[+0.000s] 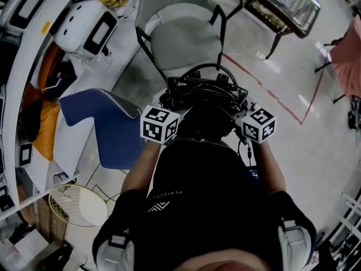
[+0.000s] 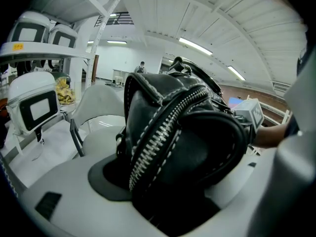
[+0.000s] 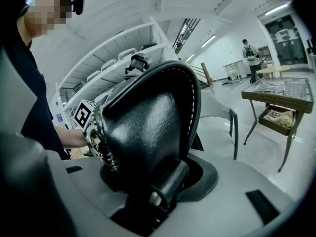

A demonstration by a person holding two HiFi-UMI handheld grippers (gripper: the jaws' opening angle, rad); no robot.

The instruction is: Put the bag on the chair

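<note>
A black leather bag (image 1: pixel 204 107) with a silver zip and white stitching hangs in the air between my two grippers. The left gripper (image 2: pixel 170 201) is shut on one end of the bag (image 2: pixel 182 147), and its marker cube (image 1: pixel 159 124) shows at the bag's left. My right gripper (image 3: pixel 148 204) is shut on the other end of the bag (image 3: pixel 148 137), with its cube (image 1: pixel 259 124) to the bag's right. The grey chair (image 1: pixel 183 41) with black armrests stands just beyond the bag, its seat bare. The same chair (image 2: pixel 101 115) lies ahead in the left gripper view.
White shelving (image 1: pixel 34 66) with white helmet-like units (image 1: pixel 84 24) runs along the left. A blue seat (image 1: pixel 107 126) and a wire basket (image 1: pixel 79 205) stand to my left. A wicker table (image 1: pixel 282 4) stands at the far right, past a red floor line (image 1: pixel 271 95).
</note>
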